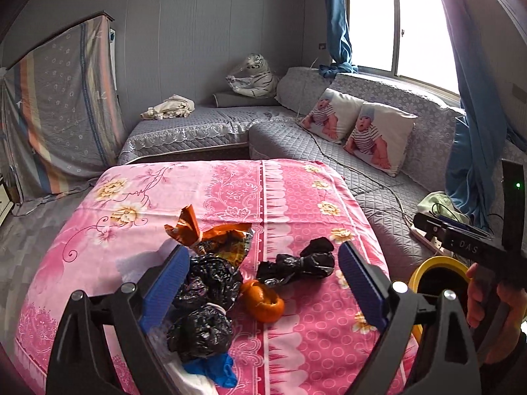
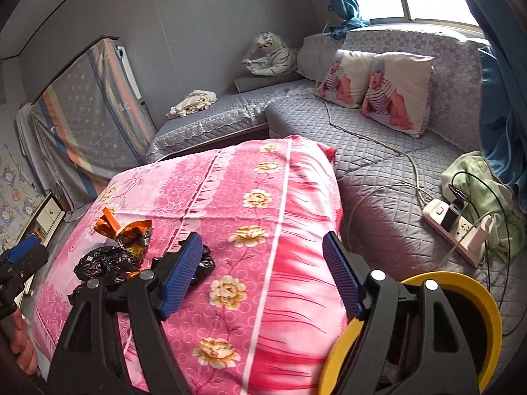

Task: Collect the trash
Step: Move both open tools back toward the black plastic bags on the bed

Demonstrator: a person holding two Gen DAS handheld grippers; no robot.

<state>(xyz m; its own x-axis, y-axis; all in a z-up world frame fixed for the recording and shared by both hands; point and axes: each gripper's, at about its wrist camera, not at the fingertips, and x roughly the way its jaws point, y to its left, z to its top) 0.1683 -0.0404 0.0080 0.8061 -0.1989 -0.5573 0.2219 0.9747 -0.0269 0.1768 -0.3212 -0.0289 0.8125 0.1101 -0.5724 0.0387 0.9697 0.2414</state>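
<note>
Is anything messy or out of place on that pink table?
Yes. Litter lies loose on the pink tablecloth: crumpled black plastic bags, a torn orange foil wrapper, an orange peel and a blue glove at the near edge.

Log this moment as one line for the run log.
left gripper: open over black bags | right gripper: open, empty | orange peel on table | yellow bin beside table

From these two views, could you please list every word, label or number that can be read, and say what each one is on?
"DAS" - pale letters on the black body of the right gripper, seen from the left wrist view.
Light green cloth on the sofa: faint lettering, too blurred to read.
Orange foil wrapper on the pink tablecloth: print too crumpled to read.
Nothing else is readable.
</note>
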